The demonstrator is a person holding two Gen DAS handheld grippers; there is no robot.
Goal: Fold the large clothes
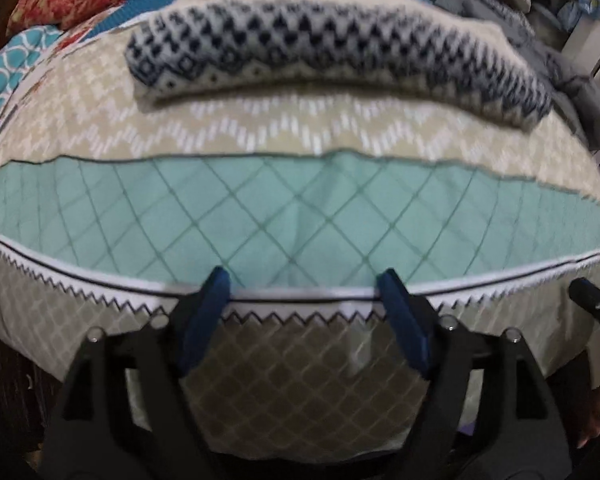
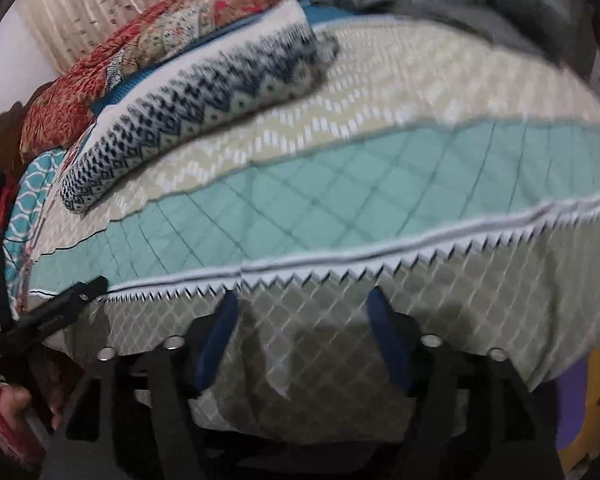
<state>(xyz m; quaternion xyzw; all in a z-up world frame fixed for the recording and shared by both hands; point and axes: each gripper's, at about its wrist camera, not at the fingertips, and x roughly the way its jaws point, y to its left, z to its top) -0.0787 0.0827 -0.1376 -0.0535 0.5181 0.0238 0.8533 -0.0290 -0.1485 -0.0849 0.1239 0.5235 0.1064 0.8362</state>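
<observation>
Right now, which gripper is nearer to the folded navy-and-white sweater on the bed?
Left, probably. The left gripper faces the sweater straight ahead across the quilt; the right gripper has it ahead but off to its left.

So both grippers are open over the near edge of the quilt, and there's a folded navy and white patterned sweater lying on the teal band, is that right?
Not quite. The folded sweater lies on the beige zigzag band, beyond the teal band, as the left wrist view shows. The rest holds: the left gripper and the right gripper are open over the quilt's near edge.
</observation>
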